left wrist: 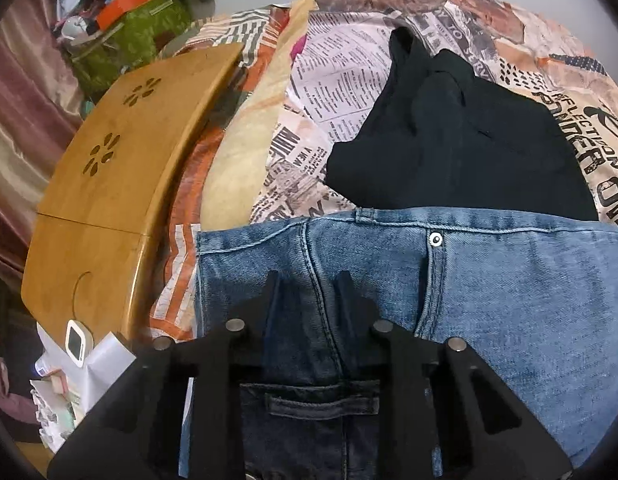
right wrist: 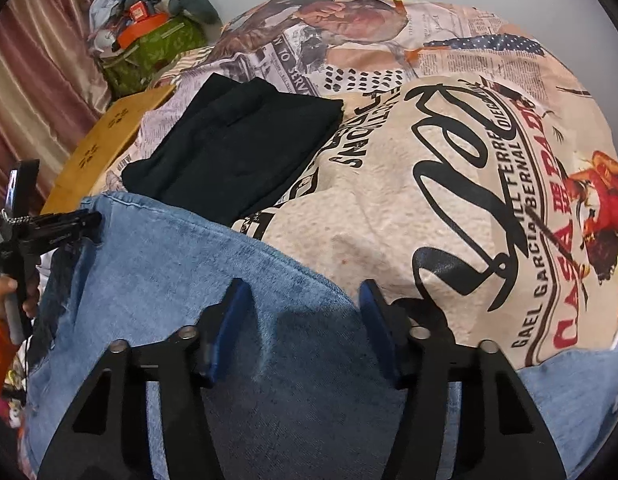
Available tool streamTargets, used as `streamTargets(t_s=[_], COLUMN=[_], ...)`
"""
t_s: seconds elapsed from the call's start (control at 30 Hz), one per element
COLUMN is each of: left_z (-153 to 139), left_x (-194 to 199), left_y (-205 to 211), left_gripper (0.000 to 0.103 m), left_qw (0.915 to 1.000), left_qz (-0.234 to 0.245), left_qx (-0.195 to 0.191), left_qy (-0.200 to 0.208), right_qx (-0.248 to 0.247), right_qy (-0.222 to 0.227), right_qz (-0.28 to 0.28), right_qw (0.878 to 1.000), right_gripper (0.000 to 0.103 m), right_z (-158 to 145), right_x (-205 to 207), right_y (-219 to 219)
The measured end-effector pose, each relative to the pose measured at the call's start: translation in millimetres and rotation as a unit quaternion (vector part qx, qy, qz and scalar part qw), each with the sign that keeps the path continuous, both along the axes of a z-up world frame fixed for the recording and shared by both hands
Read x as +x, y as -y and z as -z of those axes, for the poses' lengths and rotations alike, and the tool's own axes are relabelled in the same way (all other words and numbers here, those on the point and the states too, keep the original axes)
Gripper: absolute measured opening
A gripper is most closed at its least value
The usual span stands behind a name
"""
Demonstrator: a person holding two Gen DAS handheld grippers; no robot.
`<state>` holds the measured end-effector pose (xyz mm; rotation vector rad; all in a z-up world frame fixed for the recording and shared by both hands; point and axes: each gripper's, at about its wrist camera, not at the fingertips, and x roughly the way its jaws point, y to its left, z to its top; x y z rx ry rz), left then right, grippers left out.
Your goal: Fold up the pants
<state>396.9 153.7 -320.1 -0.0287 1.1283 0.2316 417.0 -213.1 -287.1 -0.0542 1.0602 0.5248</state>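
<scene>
Blue jeans (left wrist: 509,288) lie flat across the printed bedspread (left wrist: 341,92), waistband and metal button (left wrist: 434,239) towards the far side. My left gripper (left wrist: 307,280) points down onto the waistband area. Its jaws stand narrow, with a denim seam between them, and one blue pad still shows bare. In the right wrist view the jeans (right wrist: 169,264) fill the lower left. My right gripper (right wrist: 301,286) stands open over the denim's edge, its blue pads wide apart on either side of flat cloth. The left gripper (right wrist: 89,222) and the hand (right wrist: 5,292) holding it show at the left edge.
A folded black garment (left wrist: 461,140) (right wrist: 237,152) lies just beyond the jeans. A wooden lap table (left wrist: 121,152) (right wrist: 105,136) sits to the left with a small white device (left wrist: 77,340) near it. A green bag (left wrist: 129,36) piled with items and a curtain (left wrist: 25,92) stand far left.
</scene>
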Motion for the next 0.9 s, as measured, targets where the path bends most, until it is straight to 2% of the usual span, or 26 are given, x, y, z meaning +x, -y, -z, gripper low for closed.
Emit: streamTargets(t_s=[0.07,0.1,0.13,0.23,0.37,0.57,0.9], left_z=[-5,-7,-11,-23,-51,-88,-121], left_x=[-3,-6,-9,-17,-31,-68,-147], left_y=[-3,-3,-2,4,8,5,12], left_gripper=[0.018,0.011,0.011,0.010,0.009,0.008,0.008], left_qw=[1.0000,0.9999,0.9999,0.9998,0.9989,0.9969,0.9935], left_qz=[-0.003,-0.003,-0.003,0.005,0.007,0.010,0.016], left_qx=[-0.008,-0.012,-0.011,0.001,0.003,-0.006,-0.003], left_qy=[0.005,0.006,0.009,0.021,0.047,0.077,0.112], right_qx=[-0.008,-0.012,-0.014,-0.002,0.005,0.027,0.034], right_qy=[0.005,0.008,0.011,0.014,0.034,0.067,0.108], right_qz=[-0.006,-0.007,-0.008,0.000,0.007,0.006,-0.019], right_qw=[1.000,1.000,1.000,1.000,0.999,0.997,0.993], right_gripper=[0.034,0.026,0.017,0.009,0.008,0.007,0.007], right_z=[-2,-2,-2,-2,-13,-53,-76], right_x=[-7,-7,-11,-17,-29,-54,-125], right_y=[0,-1,1,5,8,15,19])
